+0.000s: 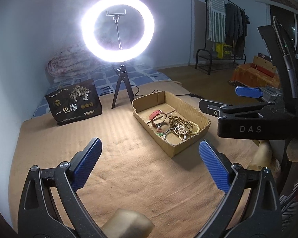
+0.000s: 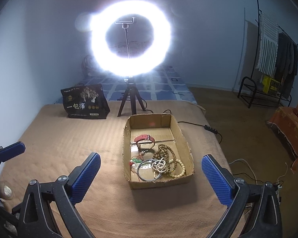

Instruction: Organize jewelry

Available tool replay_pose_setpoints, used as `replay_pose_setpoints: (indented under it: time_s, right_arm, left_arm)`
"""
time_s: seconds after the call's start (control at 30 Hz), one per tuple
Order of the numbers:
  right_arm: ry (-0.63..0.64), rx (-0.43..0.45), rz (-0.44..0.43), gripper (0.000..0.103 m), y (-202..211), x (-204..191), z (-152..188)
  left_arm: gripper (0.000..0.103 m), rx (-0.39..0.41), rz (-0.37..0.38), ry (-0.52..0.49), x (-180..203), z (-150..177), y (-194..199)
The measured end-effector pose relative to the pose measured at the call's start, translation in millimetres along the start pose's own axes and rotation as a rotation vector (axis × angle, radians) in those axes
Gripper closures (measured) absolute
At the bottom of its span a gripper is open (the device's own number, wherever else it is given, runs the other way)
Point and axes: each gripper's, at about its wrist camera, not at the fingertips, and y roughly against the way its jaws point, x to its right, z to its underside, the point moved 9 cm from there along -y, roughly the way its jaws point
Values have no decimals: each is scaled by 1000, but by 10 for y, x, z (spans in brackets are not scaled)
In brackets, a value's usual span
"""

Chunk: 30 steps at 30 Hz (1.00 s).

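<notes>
An open cardboard box [image 2: 178, 130] lies on a tan blanket [image 2: 69, 138]. Inside it are a red-strap watch [image 2: 144, 137], a long strand of brown wooden beads [image 2: 164, 150], a white bead bracelet [image 2: 159, 165], a cream bead bracelet [image 2: 180, 170], a metal bangle [image 2: 147, 171] and a green pendant on red cord [image 2: 136, 161]. My right gripper [image 2: 151, 156] hovers open before the box, nothing between its blue pads. My left gripper [image 1: 150, 142] is open and empty too, left of the box [image 1: 188, 107]. The watch [image 1: 156, 114] and brown beads [image 1: 176, 120] show there as well.
A lit ring light on a small tripod [image 2: 129, 37] stands behind the box, with a black printed bag [image 2: 85, 103] to its left. A cable with an inline switch [image 2: 208, 128] trails off the blanket's right edge. A clothes rack [image 2: 276, 55] stands far right.
</notes>
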Motion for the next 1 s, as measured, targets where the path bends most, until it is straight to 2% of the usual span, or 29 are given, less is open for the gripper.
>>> replay_pose_setpoints:
  time_s: [1.0]
  right_arm:
    - [-2,-5,6,0,-19,57,36]
  left_arm:
    - [2,-7,4,22,21,-14,-23]
